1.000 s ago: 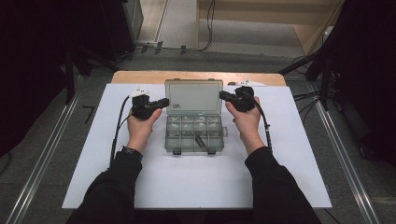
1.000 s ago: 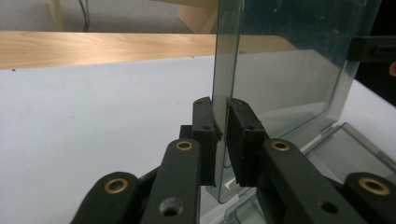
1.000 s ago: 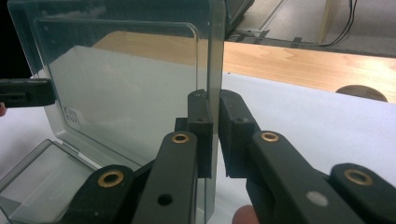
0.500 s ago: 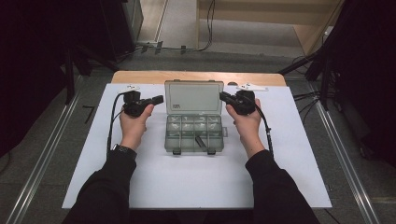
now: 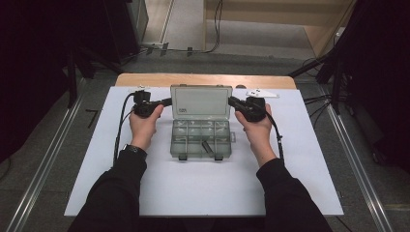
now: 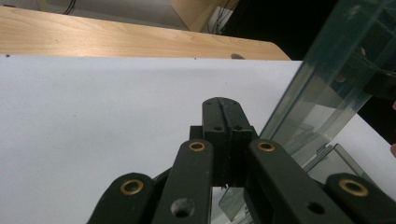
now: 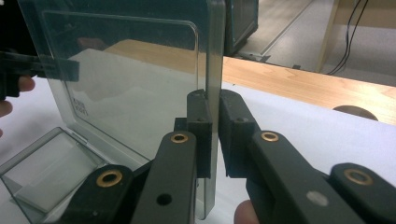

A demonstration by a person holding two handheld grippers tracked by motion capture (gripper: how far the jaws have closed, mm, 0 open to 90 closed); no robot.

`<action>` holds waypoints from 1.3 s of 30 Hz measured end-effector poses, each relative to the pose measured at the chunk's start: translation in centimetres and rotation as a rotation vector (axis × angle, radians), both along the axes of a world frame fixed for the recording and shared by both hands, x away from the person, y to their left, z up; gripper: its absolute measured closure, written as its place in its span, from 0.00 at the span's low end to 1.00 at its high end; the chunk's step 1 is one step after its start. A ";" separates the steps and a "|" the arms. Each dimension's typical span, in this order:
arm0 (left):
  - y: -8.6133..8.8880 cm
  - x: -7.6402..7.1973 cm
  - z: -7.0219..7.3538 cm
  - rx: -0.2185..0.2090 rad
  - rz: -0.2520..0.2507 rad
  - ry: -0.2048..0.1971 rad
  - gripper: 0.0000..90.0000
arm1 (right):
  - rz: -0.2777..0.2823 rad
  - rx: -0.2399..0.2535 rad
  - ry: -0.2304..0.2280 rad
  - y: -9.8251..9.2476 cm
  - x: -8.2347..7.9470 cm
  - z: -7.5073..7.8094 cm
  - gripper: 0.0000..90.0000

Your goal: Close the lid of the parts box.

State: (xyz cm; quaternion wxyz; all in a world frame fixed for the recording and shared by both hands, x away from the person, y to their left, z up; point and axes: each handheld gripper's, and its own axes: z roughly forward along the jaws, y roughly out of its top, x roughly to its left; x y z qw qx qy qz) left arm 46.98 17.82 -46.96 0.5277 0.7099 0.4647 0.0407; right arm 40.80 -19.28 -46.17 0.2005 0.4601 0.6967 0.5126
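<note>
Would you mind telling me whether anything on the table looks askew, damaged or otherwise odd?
Nothing is spilled or broken. One oddity: the right gripper clamps the edge of the clear box's raised lid, while the left gripper is shut on nothing beside the lid's other edge. A small white plate lies loose at the mat's far edge.

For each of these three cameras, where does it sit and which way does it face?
High view: above the person's side, looking forward and down on the white table; forearms, hands and the left gripper show.
Left gripper view: rides the left gripper, jaws shut beside the lid.
Right gripper view: rides the right gripper, jaws clamping the lid's edge.
Shared: the clear compartment box with its raised lid.
</note>
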 end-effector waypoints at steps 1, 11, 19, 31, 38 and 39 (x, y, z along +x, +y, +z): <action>-0.1 0.1 0.1 0.001 -0.002 0.003 1.00 | 0.005 -0.001 -0.005 0.0 -0.1 0.0 0.90; -0.6 0.3 0.3 -0.052 -0.030 0.027 1.00 | 0.022 0.007 -0.034 -0.2 -0.6 -0.2 0.89; -0.8 0.0 0.5 -0.052 -0.045 0.011 1.00 | 0.035 0.054 -0.015 -0.7 -0.8 -0.3 0.75; -0.6 0.0 0.7 -0.054 -0.040 0.002 1.00 | 0.094 0.062 0.006 -1.8 -1.8 -0.8 0.47; -0.8 -0.2 0.8 -0.056 -0.048 -0.004 1.00 | 0.082 0.067 0.013 -2.7 -2.0 -1.1 0.57; -0.8 -0.3 0.8 -0.054 -0.050 -0.004 1.00 | 0.074 0.065 0.015 -2.8 -2.0 -1.1 0.59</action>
